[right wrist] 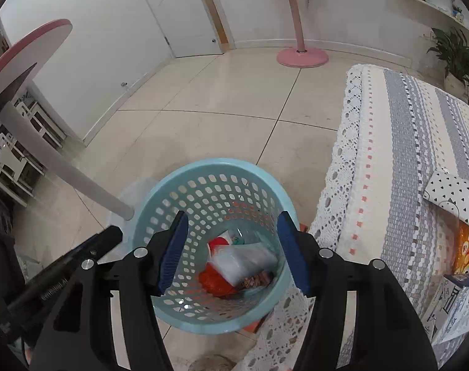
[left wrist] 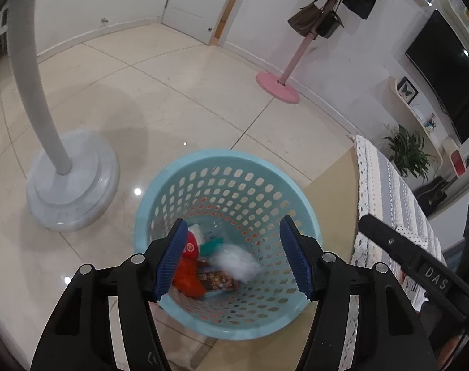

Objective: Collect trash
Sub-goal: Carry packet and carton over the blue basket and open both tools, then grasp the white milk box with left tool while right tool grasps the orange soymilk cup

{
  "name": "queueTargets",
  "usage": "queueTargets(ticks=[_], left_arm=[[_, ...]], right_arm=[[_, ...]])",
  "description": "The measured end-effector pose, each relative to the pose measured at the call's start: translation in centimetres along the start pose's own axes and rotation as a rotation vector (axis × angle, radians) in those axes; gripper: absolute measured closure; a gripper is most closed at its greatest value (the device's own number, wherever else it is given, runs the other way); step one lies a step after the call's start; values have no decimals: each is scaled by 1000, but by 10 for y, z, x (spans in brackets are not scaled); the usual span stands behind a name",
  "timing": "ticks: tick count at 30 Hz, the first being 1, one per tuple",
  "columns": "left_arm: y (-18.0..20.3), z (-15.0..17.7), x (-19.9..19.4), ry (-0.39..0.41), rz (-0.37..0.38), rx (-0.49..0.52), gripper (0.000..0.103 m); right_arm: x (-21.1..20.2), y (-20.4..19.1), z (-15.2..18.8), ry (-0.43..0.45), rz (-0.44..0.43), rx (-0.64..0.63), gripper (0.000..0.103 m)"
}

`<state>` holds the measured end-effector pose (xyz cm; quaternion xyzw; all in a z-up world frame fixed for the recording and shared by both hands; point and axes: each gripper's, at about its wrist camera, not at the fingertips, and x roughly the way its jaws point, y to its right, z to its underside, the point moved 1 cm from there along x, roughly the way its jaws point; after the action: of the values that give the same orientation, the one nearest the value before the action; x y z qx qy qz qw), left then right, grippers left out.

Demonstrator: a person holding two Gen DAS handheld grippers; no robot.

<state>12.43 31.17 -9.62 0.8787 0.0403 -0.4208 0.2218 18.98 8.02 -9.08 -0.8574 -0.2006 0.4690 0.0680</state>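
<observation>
Both the left gripper (left wrist: pixel 233 258) and right gripper (right wrist: pixel 231 252) are hanging spread and empty above the blue basket (left wrist: pixel 185 160) on the floor; wrappers (right wrist: pixel 234 266) are lying inside, suggesting collection is largely done.

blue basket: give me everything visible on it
The basket is a round, light-blue plastic bin, its wall perforated with rows of oval holes below a solid rim. It stands upright on the tiled floor beside the lace-edged cloth. Inside lie a clear plastic bag, an orange-red wrapper and other packets. Both grippers hover open above it, not touching.
</observation>
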Motion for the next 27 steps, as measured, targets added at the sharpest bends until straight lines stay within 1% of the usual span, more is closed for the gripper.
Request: queueTargets(ticks=[3, 7, 12, 13, 17, 20, 23, 24, 27], left_arm=[[9, -1, -10, 26, 17, 8, 43], [28, -5, -32, 81, 70, 14, 43], [61, -10, -68, 172, 161, 20, 43], [71, -10, -76, 192, 186, 25, 43], [105, -4, -95, 234, 265, 69, 43], [135, 6, -99, 236, 317, 117, 43], [165, 20, -96, 217, 342, 174, 43], [175, 24, -92, 204, 348, 191, 43], [204, 41, -73, 147, 355, 238, 43]], right_arm=[[-10, 1, 2, 13, -3, 1, 46], [-33, 3, 0, 44, -2, -8, 46], [-88, 9, -4, 147, 45, -41, 46], [-104, 13, -5, 176, 57, -43, 46], [-159, 32, -3, 275, 109, -44, 46], [-198, 52, 6, 341, 175, -46, 46], [-228, 72, 21, 395, 250, -54, 44], [-237, 81, 29, 412, 282, -57, 42], [-250, 105, 53, 425, 366, -54, 39]])
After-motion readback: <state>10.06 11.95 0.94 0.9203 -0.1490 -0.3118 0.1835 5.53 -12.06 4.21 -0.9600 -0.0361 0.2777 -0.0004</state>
